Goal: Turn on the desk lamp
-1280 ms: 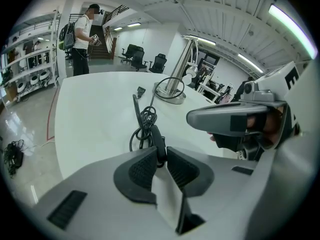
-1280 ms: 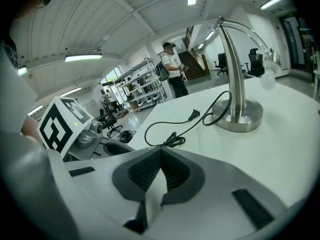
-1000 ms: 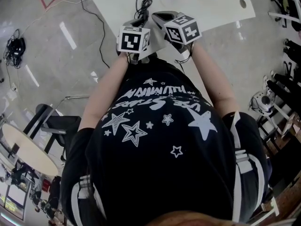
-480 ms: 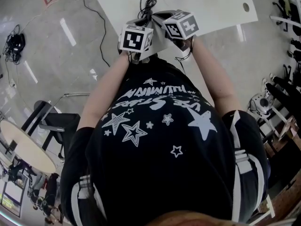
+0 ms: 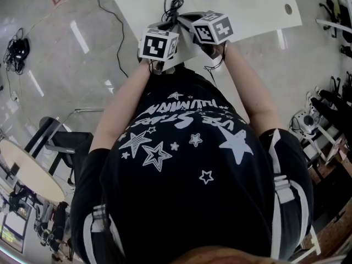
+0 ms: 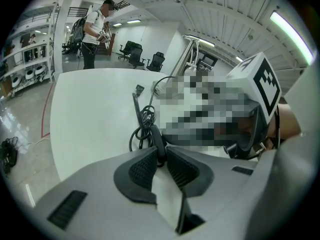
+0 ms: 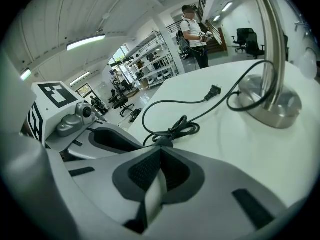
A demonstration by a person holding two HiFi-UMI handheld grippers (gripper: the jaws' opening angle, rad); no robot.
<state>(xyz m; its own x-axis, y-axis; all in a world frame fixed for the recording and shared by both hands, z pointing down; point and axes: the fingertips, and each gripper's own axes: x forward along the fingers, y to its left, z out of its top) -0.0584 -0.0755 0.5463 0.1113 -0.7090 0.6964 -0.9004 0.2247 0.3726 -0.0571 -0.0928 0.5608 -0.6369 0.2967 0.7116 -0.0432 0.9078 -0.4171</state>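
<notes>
The desk lamp's round metal base point(image 7: 270, 104) and bent stem point(image 7: 267, 34) stand on the white table point(image 7: 235, 149). Its black cord runs to a loose plug point(image 7: 214, 90) and a knotted coil point(image 7: 180, 129). A black inline switch point(image 6: 158, 143) on that cord sits between the pads of my left gripper point(image 6: 160, 154), which is shut on it. My right gripper point(image 7: 159, 151) is shut with its pads together and its tip right at the switch point(image 7: 162, 142). In the head view the left gripper point(image 5: 158, 44) and the right gripper point(image 5: 212, 29) are side by side at the table's near edge.
A person point(image 6: 95, 31) stands beyond the table's far side, with office chairs and shelves behind. On the floor to my left are a cable bundle point(image 5: 16, 54), a black chair point(image 5: 66, 144) and a round table point(image 5: 33, 175). The table edge point(image 5: 258, 23) runs just ahead.
Both grippers keep their places at the cord switch. Only the head view has shifted slightly.
</notes>
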